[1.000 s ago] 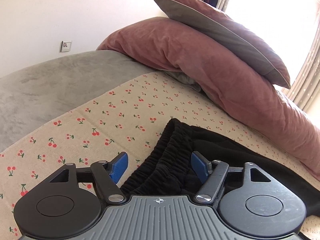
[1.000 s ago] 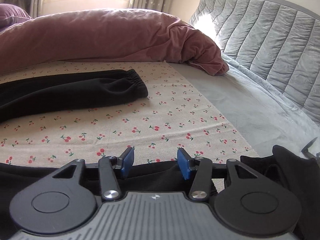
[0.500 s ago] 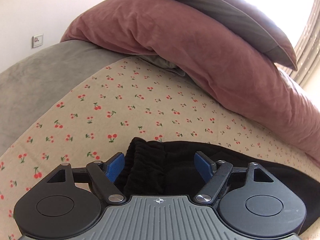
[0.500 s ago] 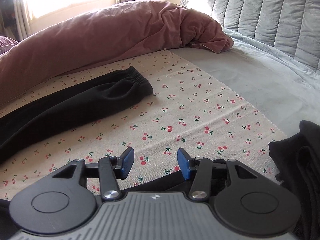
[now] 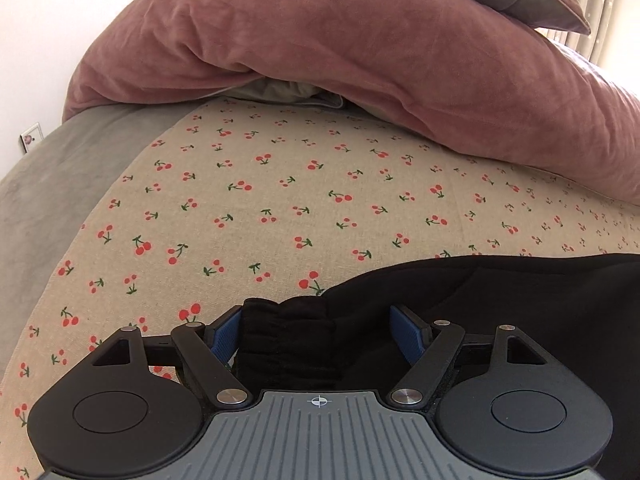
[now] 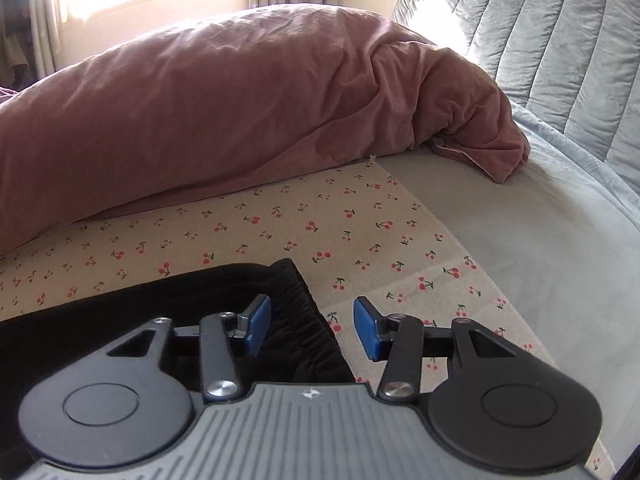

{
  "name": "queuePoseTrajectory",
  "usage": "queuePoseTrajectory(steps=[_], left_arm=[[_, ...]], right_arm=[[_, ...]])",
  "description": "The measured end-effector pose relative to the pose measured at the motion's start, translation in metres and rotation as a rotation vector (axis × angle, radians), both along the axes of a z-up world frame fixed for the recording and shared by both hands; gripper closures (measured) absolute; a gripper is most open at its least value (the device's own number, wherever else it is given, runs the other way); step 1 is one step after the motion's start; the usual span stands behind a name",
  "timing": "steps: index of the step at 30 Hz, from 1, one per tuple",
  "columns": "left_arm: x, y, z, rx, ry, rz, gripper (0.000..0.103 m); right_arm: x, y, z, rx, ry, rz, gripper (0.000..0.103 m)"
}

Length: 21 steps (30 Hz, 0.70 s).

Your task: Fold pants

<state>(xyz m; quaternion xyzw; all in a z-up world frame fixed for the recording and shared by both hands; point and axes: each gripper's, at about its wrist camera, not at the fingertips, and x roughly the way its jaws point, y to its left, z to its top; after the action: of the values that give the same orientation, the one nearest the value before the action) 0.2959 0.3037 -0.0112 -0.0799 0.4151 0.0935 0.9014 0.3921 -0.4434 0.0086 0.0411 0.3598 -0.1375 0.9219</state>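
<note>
left wrist: left gripper (image 5: 316, 334) wide apart, straddling the gathered waistband (image 5: 286, 344) of the black pants (image 5: 480, 300); no pinch visible.
right wrist: right gripper (image 6: 312, 330) spread wide over a leg cuff (image 6: 298, 312), nothing clamped.
progress: early I'd say, pants laid long, folds remaining.
surface: cherry-print sheet (image 5: 280, 208) on bed; mauve duvet (image 6: 240, 120), grey headboard (image 6: 560, 40) behind.

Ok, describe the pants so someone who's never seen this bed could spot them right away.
Find the big dusty-pink duvet heaped along the bed. In front of it lies a beige cherry-print cloth, and the pants lie on its near part. They are the only black thing there, plain against the red cherries, with gathered elastic ends.
</note>
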Motion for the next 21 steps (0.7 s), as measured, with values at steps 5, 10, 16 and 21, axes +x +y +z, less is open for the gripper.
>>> queuePoseTrajectory(steps=[5,10,16,21], left_arm=[[0.006,-0.006,-0.005,0.059,0.017,-0.036,0.021],[0.008,-0.012,-0.006,0.089,0.000,-0.025,0.055],[0.000,-0.021,0.012,0.153,-0.049,0.006,0.065],[-0.011,-0.013,0.035,0.121,-0.106,0.052,0.066]], right_arm=[[0.045,0.002,-0.021,0.030,0.038,-0.001,0.063],[0.064,0.013,-0.043,-0.024,0.100,0.015,0.088],[0.045,0.014,-0.007,-0.072,-0.008,-0.014,0.101],[0.019,0.007,0.041,-0.054,-0.093,-0.034,0.101]])
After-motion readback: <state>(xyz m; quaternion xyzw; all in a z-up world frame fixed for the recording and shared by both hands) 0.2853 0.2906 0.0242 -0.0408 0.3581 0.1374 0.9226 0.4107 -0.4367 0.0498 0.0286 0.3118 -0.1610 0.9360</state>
